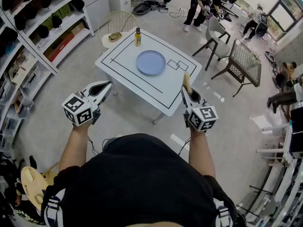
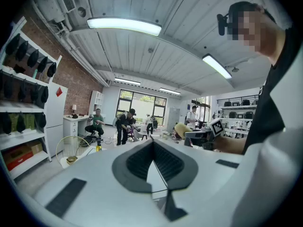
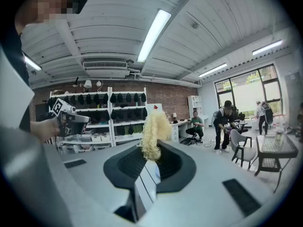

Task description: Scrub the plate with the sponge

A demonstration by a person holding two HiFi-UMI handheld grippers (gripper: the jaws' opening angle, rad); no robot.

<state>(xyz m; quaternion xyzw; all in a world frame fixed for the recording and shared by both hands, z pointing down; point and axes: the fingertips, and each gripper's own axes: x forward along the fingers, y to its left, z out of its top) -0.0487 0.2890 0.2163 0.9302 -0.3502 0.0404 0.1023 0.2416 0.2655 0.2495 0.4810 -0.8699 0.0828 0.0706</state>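
The right tongs (image 1: 187, 91) are clenched on the sponge (image 1: 186, 81), which stands up out of their tips as a pale yellow tuft. The left tongs (image 1: 108, 85) are pressed together with nothing in them. The plate (image 1: 151, 62) lies flat on the desk (image 1: 142, 90), ahead of both tongs and between them, well apart from either, so the step in hand looks to be the approach. To do it well, I would carry the right tongs forward and down until the sponge's free end, not the hard tips, meets the plate. Then rub in overlapping circles from the middle out to the rim, with light pressure. The plate seems free to slide, so the left tongs could open and steady the rim nearest them. The bottle (image 1: 138, 37) stands beyond the plate, farther from both tongs; strokes should stop short of it.
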